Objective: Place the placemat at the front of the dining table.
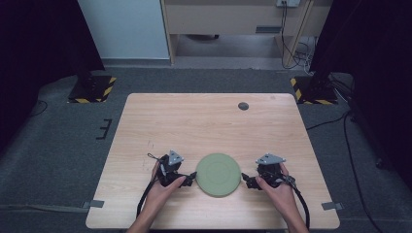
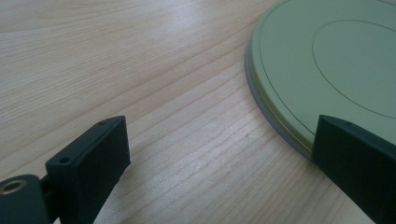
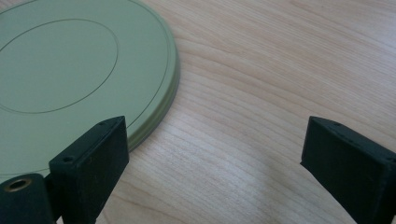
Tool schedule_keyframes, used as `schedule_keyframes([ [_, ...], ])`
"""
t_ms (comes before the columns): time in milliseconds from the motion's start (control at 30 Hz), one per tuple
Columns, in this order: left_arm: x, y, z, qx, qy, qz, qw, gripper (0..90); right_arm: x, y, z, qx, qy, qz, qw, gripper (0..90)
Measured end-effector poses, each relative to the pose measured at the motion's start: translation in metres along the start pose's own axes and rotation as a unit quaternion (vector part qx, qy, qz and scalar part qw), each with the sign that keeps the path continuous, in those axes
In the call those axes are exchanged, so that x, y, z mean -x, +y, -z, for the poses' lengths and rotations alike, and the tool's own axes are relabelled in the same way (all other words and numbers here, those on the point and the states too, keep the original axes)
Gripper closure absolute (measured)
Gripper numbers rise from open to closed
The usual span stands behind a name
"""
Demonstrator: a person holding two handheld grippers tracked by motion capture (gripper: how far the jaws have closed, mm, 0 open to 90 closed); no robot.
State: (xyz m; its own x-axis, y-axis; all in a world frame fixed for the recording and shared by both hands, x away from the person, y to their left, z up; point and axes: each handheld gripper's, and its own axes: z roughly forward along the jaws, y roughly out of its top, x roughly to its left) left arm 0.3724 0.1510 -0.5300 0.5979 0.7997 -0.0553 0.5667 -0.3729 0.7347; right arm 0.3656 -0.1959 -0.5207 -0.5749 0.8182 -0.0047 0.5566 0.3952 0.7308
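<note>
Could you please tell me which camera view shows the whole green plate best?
The high view: the green plate appears complete there, round, lying flat on the table between the left tool and right tool. The left gripper view and the right gripper view each show just one edge section close up, with its rim and ring lines.

A lab: black curtains (image 1: pixel 34 43), hazard-striped stand bases (image 1: pixel 92 90), trailing floor cables (image 1: pixel 357 160).

A plate (image 1: pixel 218 174) lies on the counter (image 1: pixel 209 119) near its front edge, between my two tools: the left tool (image 1: pixel 190 176) just beside its left rim, the right tool (image 1: pixel 246 179) just beside its right rim. Behind it the counter runs to a small round cap (image 1: pixel 243 106) near the far edge.
</note>
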Motion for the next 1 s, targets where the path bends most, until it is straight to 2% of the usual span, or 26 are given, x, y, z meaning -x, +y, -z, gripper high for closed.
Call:
schedule_keyframes([
  [233, 0.002, -0.002, -0.002, -0.001, -0.003, 0.007, 1.0000, 3.4, -0.006, 0.000, -0.005, -0.009, 0.004, 0.005, 0.9999, 7.6],
  [500, 0.002, -0.003, -0.003, 0.004, 0.006, 0.017, 0.9998, 0.2, -0.008, 0.000, -0.007, -0.010, 0.001, 0.014, 0.9999, 6.8],
  [633, 0.003, -0.002, -0.004, 0.006, 0.015, 0.014, 0.9998, 0.2, -0.008, 0.000, -0.007, -0.009, -0.003, 0.012, 0.9999, 6.3],
  [800, 0.007, 0.000, -0.006, 0.013, 0.040, 0.001, 0.9991, 0.1, -0.008, 0.000, -0.009, -0.004, -0.018, 0.006, 0.9998, 5.0],
  [1000, 0.006, 0.002, -0.009, 0.010, 0.050, 0.009, 0.9987, 0.1, -0.007, 0.001, -0.011, 0.003, -0.035, 0.001, 0.9994, 4.9],
])
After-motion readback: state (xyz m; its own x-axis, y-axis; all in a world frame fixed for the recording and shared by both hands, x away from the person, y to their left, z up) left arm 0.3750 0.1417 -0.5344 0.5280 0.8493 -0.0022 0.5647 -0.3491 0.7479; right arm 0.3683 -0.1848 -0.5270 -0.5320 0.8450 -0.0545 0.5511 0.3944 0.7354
